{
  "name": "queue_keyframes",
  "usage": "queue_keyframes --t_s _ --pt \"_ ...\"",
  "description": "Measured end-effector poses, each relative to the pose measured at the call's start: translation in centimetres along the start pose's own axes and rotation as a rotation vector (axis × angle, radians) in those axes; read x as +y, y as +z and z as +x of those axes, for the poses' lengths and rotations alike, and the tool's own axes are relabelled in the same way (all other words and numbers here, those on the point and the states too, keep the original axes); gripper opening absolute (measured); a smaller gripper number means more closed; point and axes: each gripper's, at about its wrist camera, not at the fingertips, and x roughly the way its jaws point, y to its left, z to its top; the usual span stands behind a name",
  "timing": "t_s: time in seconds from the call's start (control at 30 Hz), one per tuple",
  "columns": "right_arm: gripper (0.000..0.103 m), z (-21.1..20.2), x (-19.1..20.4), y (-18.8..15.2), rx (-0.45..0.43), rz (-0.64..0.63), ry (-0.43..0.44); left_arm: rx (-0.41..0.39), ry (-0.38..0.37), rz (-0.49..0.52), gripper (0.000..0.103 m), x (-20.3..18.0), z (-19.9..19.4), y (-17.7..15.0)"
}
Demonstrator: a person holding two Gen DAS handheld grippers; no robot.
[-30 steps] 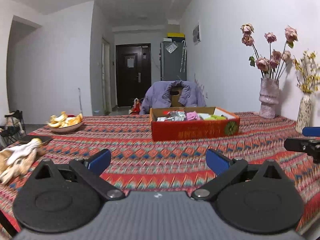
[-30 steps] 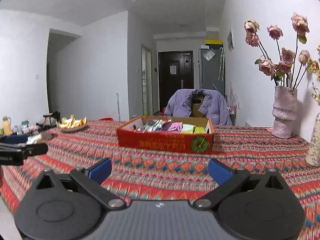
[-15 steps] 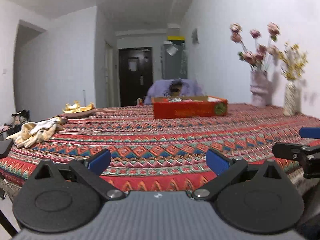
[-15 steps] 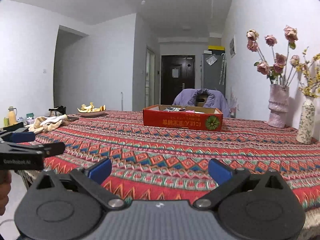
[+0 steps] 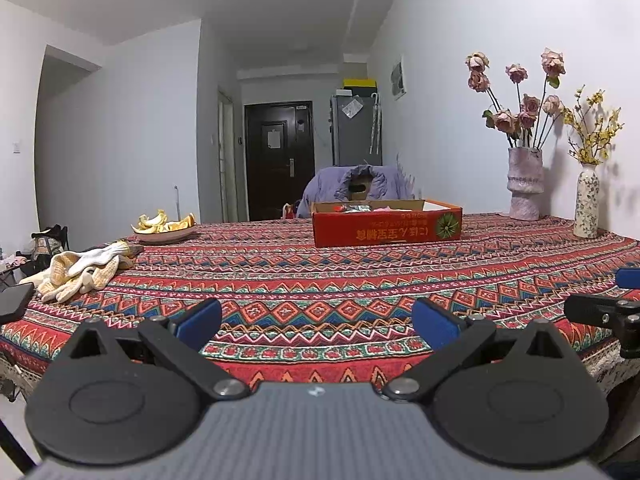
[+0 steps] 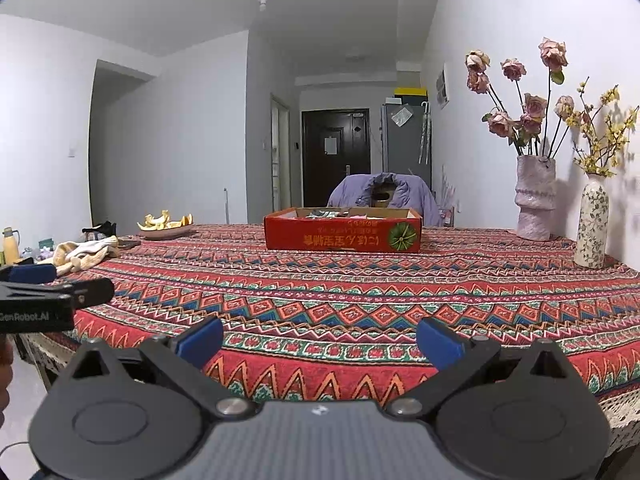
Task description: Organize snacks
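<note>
Sitting toward the far side of the red, zigzag-patterned tablecloth, the shallow red cardboard box of snack packets lies with its long axis running left to right across both views, one long printed side turned toward the cameras. The printing on that side reads upside down, and a round green emblem sits at its right end. Only the tops of the packets show above the rim.

Both tongs hover at the near edge of the table, well apart from the box. The left gripper has its blue-tipped fingers spread wide with nothing between them; the right gripper is likewise spread wide and empty.

From the left wrist camera, the box sits right of centre, and a dark flat device shows at the table's left edge beside a heap of cream and yellow gloves. The right wrist view puts the box near centre and shows a yellow bottle off the table at far left. Both views show a plate of orange peel, a lilac ribbed vase of faded roses and a slim floral vase.
</note>
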Motion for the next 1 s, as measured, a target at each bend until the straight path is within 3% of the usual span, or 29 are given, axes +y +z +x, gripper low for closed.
queue_keyframes --t_s 1.0 --pt "0.103 0.00 -0.36 -0.32 0.005 -0.005 -0.014 -0.002 -0.007 0.006 0.103 0.01 0.02 -0.24"
